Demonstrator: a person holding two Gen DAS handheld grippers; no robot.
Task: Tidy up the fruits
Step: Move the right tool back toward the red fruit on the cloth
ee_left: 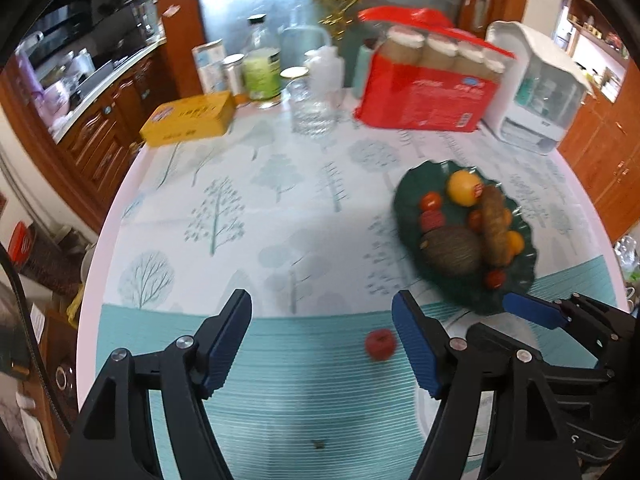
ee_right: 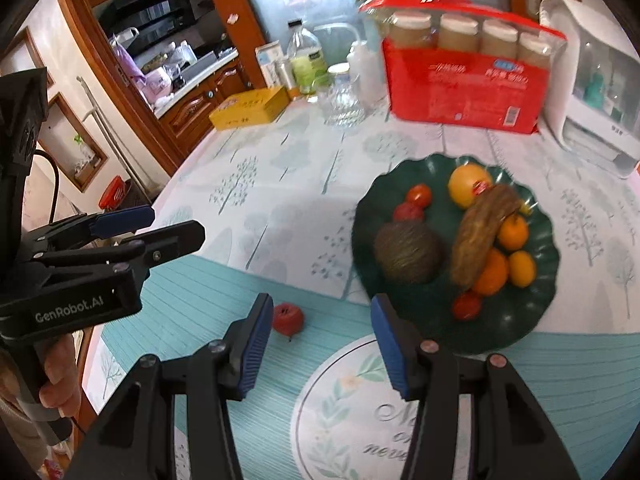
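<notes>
Spotter: Fruit count from your right wrist view. One green scalloped plate (ee_right: 532,320) holds one large yellow citrus with a sticker (ee_right: 464,186), one round brown husky fruit (ee_right: 408,252) and one long brown piece (ee_right: 480,236). It also holds three small orange fruits (ee_right: 513,232) and three small red ones (ee_right: 419,195).

Operator: And off the plate?

Spotter: One loose red fruit (ee_right: 288,318) lies on the striped teal part of the tablecloth (ee_right: 240,200), near the plate but apart from it. In this view it sits just outside your right gripper's (ee_right: 322,312) left-hand finger, which partly covers it.

Operator: My jaws?

Spotter: Your right jaws stand moderately apart with nothing in them. Your left gripper (ee_left: 322,312) has its jaws wide. The loose red fruit shows between the fingers, close to the right-hand one, and neither pad touches it.

Operator: Does the left camera add anything?

Spotter: It shows a fourth reddish fruit (ee_left: 476,220) tucked against the long brown piece, though it is blurred. Only two of the orange fruits are plain from there. The right camera alone shows your hand (ee_right: 60,376) on the left gripper's handle, and a round printed motif on the cloth under the right jaws.

Operator: Behind the plate?

Spotter: Both views show one red pack of four jars (ee_right: 464,80), one yellow box (ee_right: 250,108) and one white appliance (ee_right: 592,120).
</notes>
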